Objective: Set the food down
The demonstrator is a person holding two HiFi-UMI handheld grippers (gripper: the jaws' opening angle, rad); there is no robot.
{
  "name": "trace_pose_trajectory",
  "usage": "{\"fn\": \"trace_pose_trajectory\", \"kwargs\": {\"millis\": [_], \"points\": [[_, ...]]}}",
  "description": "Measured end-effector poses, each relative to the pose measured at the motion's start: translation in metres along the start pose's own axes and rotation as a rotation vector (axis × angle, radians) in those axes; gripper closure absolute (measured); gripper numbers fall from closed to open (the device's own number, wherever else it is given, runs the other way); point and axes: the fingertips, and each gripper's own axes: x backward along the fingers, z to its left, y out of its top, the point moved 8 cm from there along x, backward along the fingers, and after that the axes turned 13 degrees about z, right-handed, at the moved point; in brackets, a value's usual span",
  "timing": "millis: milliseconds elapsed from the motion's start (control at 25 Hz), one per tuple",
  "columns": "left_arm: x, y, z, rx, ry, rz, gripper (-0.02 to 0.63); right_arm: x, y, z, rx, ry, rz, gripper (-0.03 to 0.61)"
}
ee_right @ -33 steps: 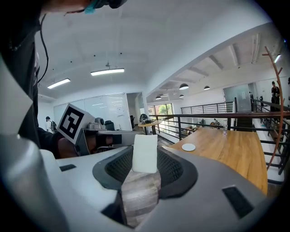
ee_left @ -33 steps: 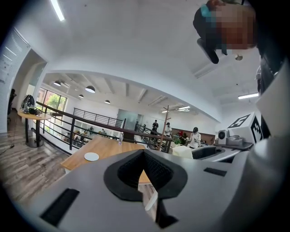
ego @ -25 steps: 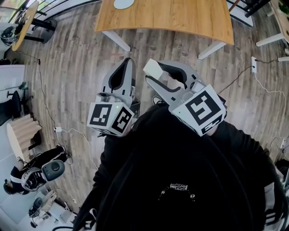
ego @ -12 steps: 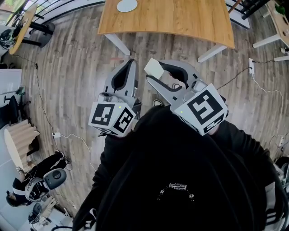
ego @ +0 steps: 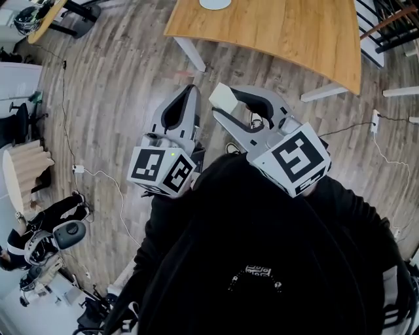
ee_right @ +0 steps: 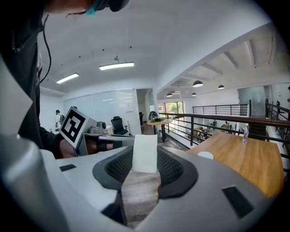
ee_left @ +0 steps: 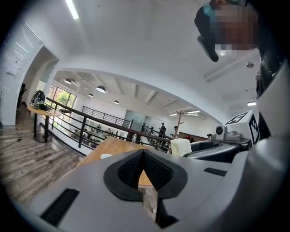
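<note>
The food is a pale cream block [ego: 225, 98], and my right gripper [ego: 222, 105] is shut on it at chest height above the wooden floor. In the right gripper view the block [ee_right: 145, 153] stands upright between the black pads [ee_right: 174, 168]. My left gripper [ego: 190, 89] hangs just left of it, its jaws shut with nothing between them; the pads [ee_left: 154, 170] meet at their tips. A wooden table [ego: 288, 33] lies ahead, with a small white plate [ego: 215, 3] at its far edge. The left gripper view shows the block [ee_left: 181, 147] to the right.
White table legs [ego: 191, 53] and cables [ego: 98, 173] are on the plank floor. At the lower left a person [ego: 39, 222] sits among gear, near a round side table [ego: 36, 16]. A black railing [ee_right: 226, 124] runs behind the table [ee_right: 247, 158].
The view has swung, so the table and plate now sit further right and the floor looks turned. Both grippers keep their pose, and the block stays held.
</note>
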Motion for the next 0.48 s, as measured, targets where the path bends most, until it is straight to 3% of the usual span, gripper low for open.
{"fn": "trace_pose_trajectory", "kwargs": {"millis": [480], "points": [[-0.075,0.044,-0.004,-0.005,0.011,0.001,0.615,-0.004,0.024,-0.085,-0.003,0.031,-0.009,0.405]]}}
